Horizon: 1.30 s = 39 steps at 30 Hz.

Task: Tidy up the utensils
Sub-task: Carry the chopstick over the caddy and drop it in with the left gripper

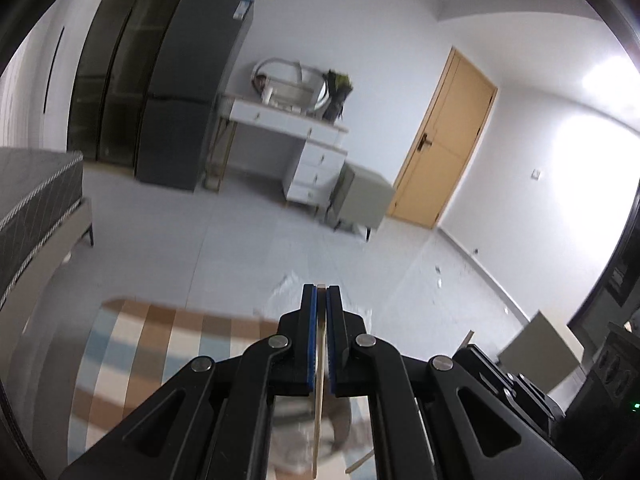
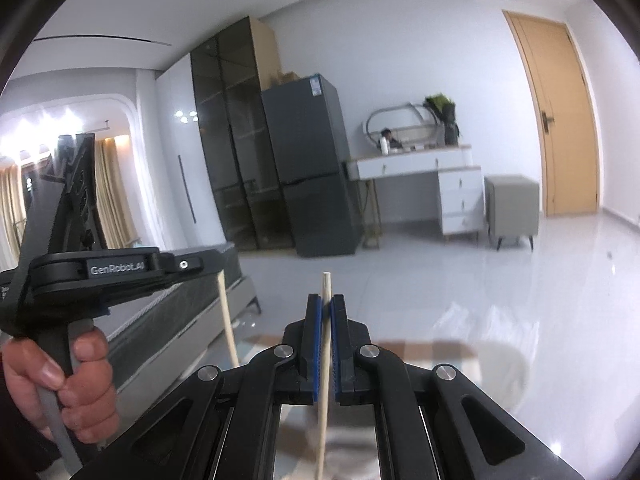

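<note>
My left gripper [image 1: 321, 290] is shut on a thin wooden chopstick [image 1: 319, 400] that hangs down between its blue pads, held high above a checkered mat [image 1: 160, 344]. My right gripper [image 2: 326, 299] is shut on another wooden chopstick [image 2: 325, 360], whose tip sticks up above the pads. In the right wrist view the left gripper [image 2: 108, 270] shows at the left, held by a hand [image 2: 60, 392], with its chopstick [image 2: 228, 320] hanging below it. Both grippers point out over the room, away from the work surface.
A glossy surface with a checkered mat and crumpled clear plastic [image 1: 304, 440] lies below the grippers. Beyond are a bed [image 1: 36, 196], a grey fridge [image 1: 188, 92], a white desk [image 1: 288, 128], a stool [image 2: 512, 204] and a wooden door [image 2: 556, 120].
</note>
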### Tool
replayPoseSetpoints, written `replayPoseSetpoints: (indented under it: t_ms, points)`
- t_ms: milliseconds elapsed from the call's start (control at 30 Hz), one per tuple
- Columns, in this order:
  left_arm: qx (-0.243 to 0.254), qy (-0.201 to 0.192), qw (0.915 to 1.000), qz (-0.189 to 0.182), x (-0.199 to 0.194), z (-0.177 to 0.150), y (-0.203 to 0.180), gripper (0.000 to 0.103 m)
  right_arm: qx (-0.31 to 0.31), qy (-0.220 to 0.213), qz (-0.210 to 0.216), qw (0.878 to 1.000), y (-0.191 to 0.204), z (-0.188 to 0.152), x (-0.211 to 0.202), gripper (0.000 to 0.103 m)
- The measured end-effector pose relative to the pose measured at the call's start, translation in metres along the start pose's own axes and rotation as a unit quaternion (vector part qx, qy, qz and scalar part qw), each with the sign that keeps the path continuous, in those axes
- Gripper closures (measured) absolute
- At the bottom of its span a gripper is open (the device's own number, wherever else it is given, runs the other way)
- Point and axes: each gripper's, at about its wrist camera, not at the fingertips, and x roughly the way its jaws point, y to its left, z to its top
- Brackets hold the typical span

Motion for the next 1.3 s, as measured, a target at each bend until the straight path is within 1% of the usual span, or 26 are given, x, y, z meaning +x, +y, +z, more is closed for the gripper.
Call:
replayPoseSetpoints:
  t_ms: [100, 200, 267, 433, 500, 567, 833, 1000, 1067, 1133, 1167, 1200, 1267, 1300]
  points:
    - [0.001, -0.010, 1.0000, 0.000, 0.024, 0.006, 0.006, 0.103, -0.023, -0.013, 0.000, 1.000, -0.002, 0.013, 0.019, 0.099]
    - [-0.001, -0.014, 0.9999, -0.003, 0.041, 0.006, 0.014, 0.103, -0.041, -0.022, 0.002, 0.999, -0.004, 0.017, 0.037, 0.099]
    - [0.000, -0.018, 0.9998, -0.003, 0.055, 0.004, 0.020, 0.103, -0.049, -0.023, 0.005, 0.999, -0.007, 0.015, 0.049, 0.099]
    - [-0.003, -0.022, 0.9997, -0.009, 0.072, 0.000, 0.026, 0.103, -0.057, -0.022, 0.012, 0.998, -0.016, 0.001, 0.070, 0.099]
    - [0.007, -0.027, 0.9996, -0.002, 0.074, -0.005, 0.024, 0.103, -0.057, -0.019, 0.015, 0.998, -0.019, -0.004, 0.076, 0.099]
    - [0.013, -0.030, 0.9995, -0.005, 0.072, -0.007, 0.018, 0.103, -0.065, -0.014, 0.017, 0.998, -0.020, -0.010, 0.082, 0.099]
    - [0.029, -0.020, 0.9994, -0.008, 0.067, -0.029, 0.018, 0.103, -0.074, 0.012, 0.031, 0.997, -0.024, -0.030, 0.092, 0.099]
    - [0.040, 0.001, 0.9990, -0.019, 0.061, -0.033, 0.018, 0.103, -0.063, 0.036, 0.047, 0.996, -0.023, -0.041, 0.094, 0.099]
    - [0.040, 0.027, 0.9983, -0.033, 0.057, -0.035, 0.020, 0.103, -0.053, 0.048, 0.056, 0.996, -0.023, -0.045, 0.094, 0.099]
    - [0.034, 0.058, 0.9971, -0.037, 0.058, -0.035, 0.021, 0.103, -0.044, 0.061, 0.063, 0.995, -0.023, -0.047, 0.095, 0.099]
    - [0.031, 0.066, 0.9968, -0.032, 0.057, -0.034, 0.024, 0.102, -0.041, 0.067, 0.065, 0.995, -0.023, -0.047, 0.096, 0.096]
    - [0.029, 0.072, 0.9967, -0.026, 0.057, -0.034, 0.024, 0.101, -0.033, 0.074, 0.069, 0.994, -0.023, -0.048, 0.095, 0.096]
    - [0.027, 0.094, 0.9952, 0.005, 0.049, -0.032, 0.028, 0.096, -0.019, 0.082, 0.073, 0.994, -0.027, -0.048, 0.093, 0.096]
    - [0.023, 0.101, 0.9945, 0.013, 0.045, -0.031, 0.030, 0.091, -0.009, 0.087, 0.078, 0.993, -0.028, -0.048, 0.089, 0.094]
